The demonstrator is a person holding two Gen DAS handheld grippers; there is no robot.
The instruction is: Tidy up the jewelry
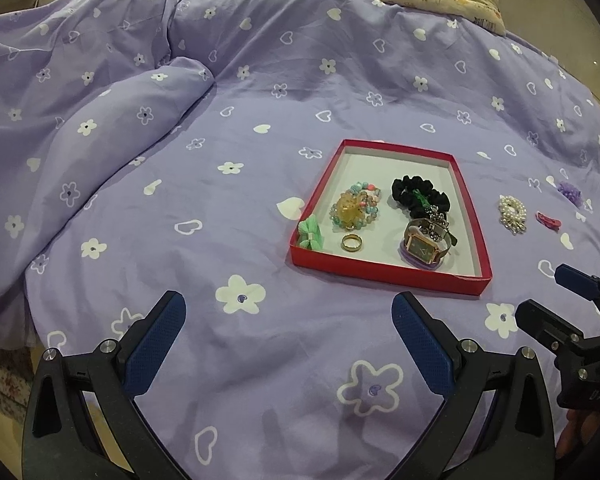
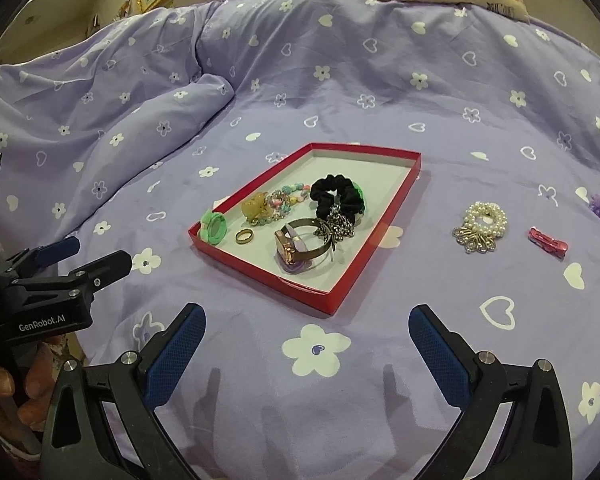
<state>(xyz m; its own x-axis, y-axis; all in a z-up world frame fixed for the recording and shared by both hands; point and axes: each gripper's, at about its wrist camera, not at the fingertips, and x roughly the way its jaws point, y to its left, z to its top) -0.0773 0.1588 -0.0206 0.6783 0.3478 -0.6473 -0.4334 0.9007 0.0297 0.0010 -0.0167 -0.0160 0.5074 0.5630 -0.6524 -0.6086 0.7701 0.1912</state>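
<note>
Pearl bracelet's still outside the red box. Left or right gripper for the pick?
Right. The pearl bracelet lies on the bedspread right of the red box, nearer the open, empty right gripper. The left gripper, also open, would likely have to cross the box.

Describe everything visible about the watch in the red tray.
The watch has a square rose-gold case with a dark face and a thin metallic band curved into a loop. It lies on its side near the front of the red tray, seemingly resting on a small purple item. A silver chain piece beside the black scrunchie touches its band. Neither gripper touches it.
</note>
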